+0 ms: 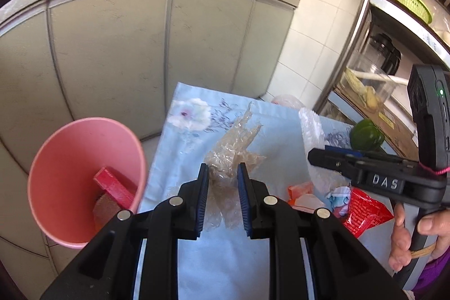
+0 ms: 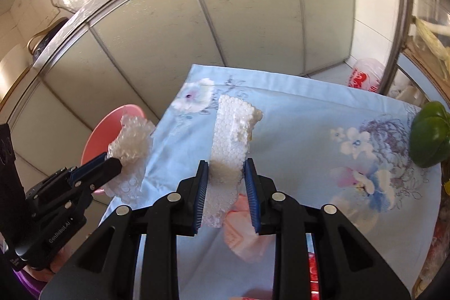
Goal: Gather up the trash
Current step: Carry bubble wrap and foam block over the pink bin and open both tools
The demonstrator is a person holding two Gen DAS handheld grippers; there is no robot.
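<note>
Together we held two pieces of trash above the floral blue cloth (image 1: pixel 225 266). Our left gripper (image 1: pixel 223 169) was clamped on a crumpled wad of bubble wrap (image 1: pixel 233 151) at the centre of the left wrist view, its blue pads pressing the clear plastic from both sides. Our right gripper (image 2: pixel 226 167) pinched a white foam block (image 2: pixel 233 128) at the centre of the right wrist view, the block standing up past the fingertips. At lower left of the left view stood the pink bin (image 1: pixel 84 159) with a red box (image 1: pixel 115 187) already inside. We could read "DAS" on the right gripper's body at the right edge of that view, and "GenRobot.AI" on the left gripper's body at lower left of the right view. A red wrapper (image 1: pixel 362 215) lay on the cloth, its print too blurred to read. A green pepper (image 2: pixel 430 134) sat at the cloth's right edge.
</note>
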